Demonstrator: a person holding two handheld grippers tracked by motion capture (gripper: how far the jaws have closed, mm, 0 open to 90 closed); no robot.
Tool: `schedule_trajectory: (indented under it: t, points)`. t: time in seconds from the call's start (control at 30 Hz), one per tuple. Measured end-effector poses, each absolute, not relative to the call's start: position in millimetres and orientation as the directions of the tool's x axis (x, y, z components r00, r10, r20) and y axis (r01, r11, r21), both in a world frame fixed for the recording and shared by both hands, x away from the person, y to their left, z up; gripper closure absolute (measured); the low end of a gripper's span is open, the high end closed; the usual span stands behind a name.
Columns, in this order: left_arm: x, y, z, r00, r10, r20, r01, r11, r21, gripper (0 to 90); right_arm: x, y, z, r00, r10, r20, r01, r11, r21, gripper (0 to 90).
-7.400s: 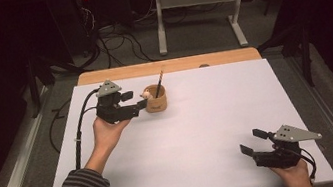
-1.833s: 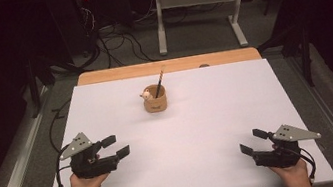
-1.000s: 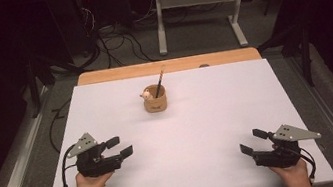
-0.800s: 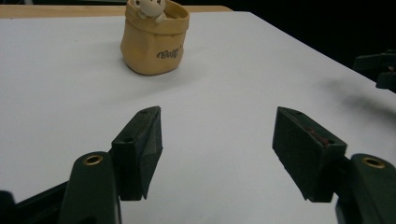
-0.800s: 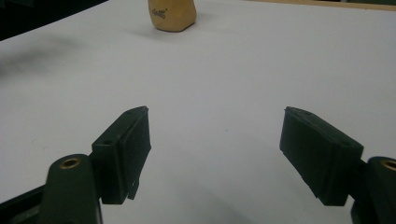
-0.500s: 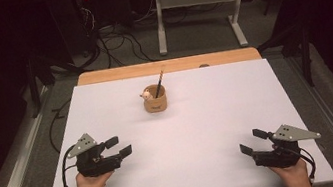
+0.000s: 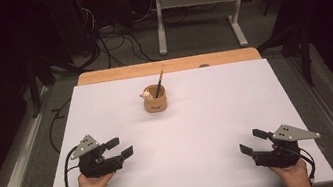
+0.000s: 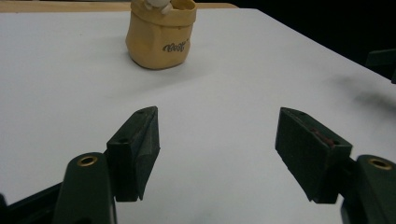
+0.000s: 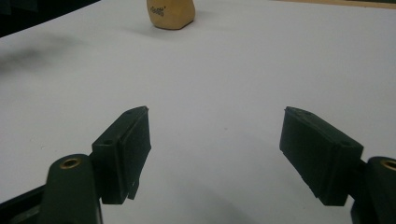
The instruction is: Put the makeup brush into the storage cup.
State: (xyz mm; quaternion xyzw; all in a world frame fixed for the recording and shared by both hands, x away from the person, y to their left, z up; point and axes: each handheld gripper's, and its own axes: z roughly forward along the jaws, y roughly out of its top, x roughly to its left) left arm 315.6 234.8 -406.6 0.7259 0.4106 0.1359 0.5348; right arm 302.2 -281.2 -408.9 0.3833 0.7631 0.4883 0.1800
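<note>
A tan pot (image 7: 155, 101) stands at the far middle of the white table (image 7: 218, 115), with a dark pencil (image 7: 158, 84) and a small white figure (image 7: 145, 95) sticking out of it. The same pot (image 8: 159, 35) sits ahead of the left jaws, and the pot (image 9: 170, 13) is far off in the right gripper view. My left gripper (image 7: 119, 148) rests low at the near left, open and empty. My right gripper (image 7: 253, 142) lies at the near right, also open with nothing between its jaws. Both are far from the pot.
A wooden strip (image 7: 165, 66) runs along the table's far edge. Beyond it on the dark floor are cables (image 7: 110, 36) and a grey desk frame (image 7: 195, 3). Metal rails (image 7: 9, 169) flank the table on both sides.
My left gripper has come back from beside the pot to the near left of the table and has been still for the last second. The right gripper has not moved.
</note>
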Motion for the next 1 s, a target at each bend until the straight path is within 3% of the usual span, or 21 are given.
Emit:
schedule_trajectory:
  t: [1.0]
  points:
    - [312.4,236.1,-410.6,0.600,0.765,-0.233,0.442,-0.075,0.894,29.2,303.6,-282.6,-409.4,-0.634,0.767,0.102,0.415,0.226,0.882,26.2]
